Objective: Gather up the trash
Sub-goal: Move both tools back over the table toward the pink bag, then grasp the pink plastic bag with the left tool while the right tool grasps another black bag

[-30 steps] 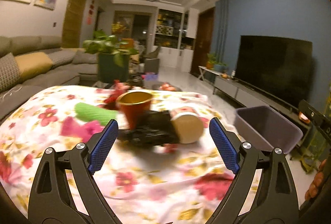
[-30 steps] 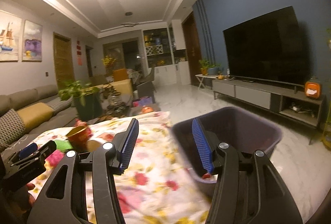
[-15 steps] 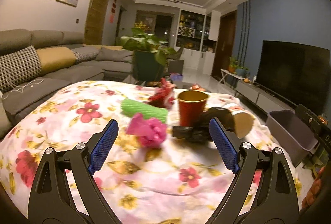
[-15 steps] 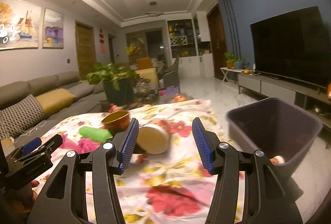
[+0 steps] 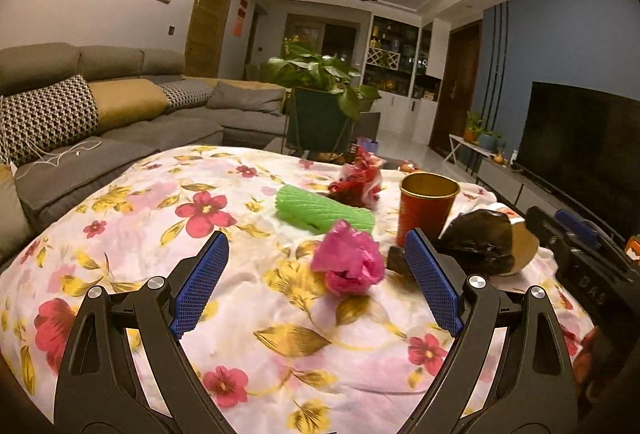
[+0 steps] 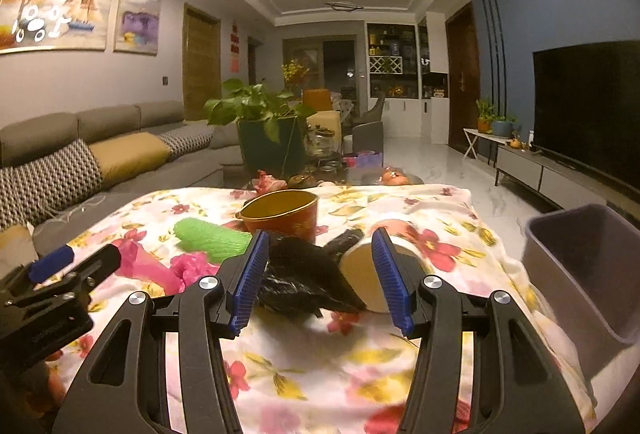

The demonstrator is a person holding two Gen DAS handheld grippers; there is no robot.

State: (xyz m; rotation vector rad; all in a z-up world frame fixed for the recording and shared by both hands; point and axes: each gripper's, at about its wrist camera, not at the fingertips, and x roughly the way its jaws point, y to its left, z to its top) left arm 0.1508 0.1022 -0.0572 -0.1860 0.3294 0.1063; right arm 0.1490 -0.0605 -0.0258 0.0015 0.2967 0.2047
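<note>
Across the flowered cloth point(image 5: 120, 201) we see, left to right in the left view, a green sleeve point(image 5: 320, 211), pink wad point(image 5: 347, 261), red cup point(image 5: 426, 203) and black bag point(image 5: 478, 244). Our left gripper point(image 5: 316, 284) gapes wide, empty. Our right gripper point(image 6: 318, 274) stands half open around the bag, gripping nothing. At right edge sits the bin point(image 6: 592, 274).
</note>
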